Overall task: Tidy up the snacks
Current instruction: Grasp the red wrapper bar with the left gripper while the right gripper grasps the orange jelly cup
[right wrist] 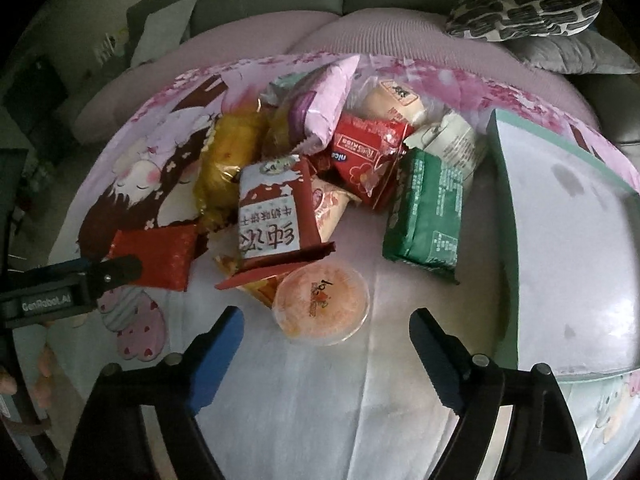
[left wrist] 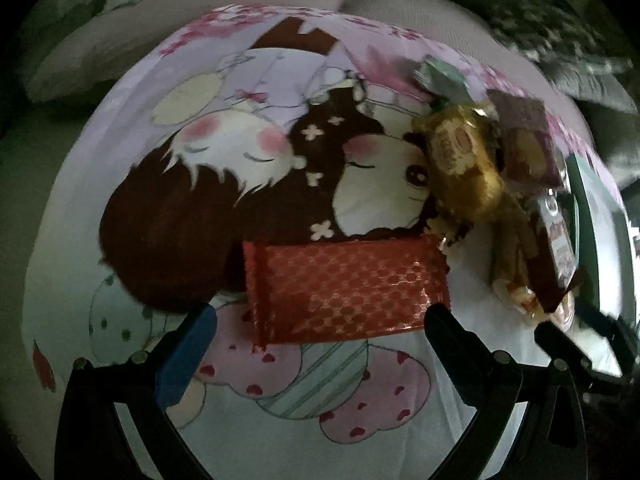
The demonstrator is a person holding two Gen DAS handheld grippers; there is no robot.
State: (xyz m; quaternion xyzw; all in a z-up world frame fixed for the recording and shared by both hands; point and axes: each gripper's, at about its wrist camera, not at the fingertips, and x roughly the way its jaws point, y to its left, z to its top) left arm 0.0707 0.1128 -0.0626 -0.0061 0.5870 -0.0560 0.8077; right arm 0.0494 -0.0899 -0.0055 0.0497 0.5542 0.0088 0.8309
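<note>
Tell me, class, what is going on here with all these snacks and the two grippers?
A person is sorting a pile of snacks on a cartoon-print cloth with a gripper in each hand. The left gripper hangs open over a red patterned packet, not yet gripping it. The right gripper is open just in front of an orange jelly cup, with nothing held. A pale box with a green rim sits at the right, with no snacks showing in it.

Left tongs (left wrist: pixel 320 322) pointing steeply down, jaws apart, right tongs (right wrist: pixel 326 328) likewise
</note>
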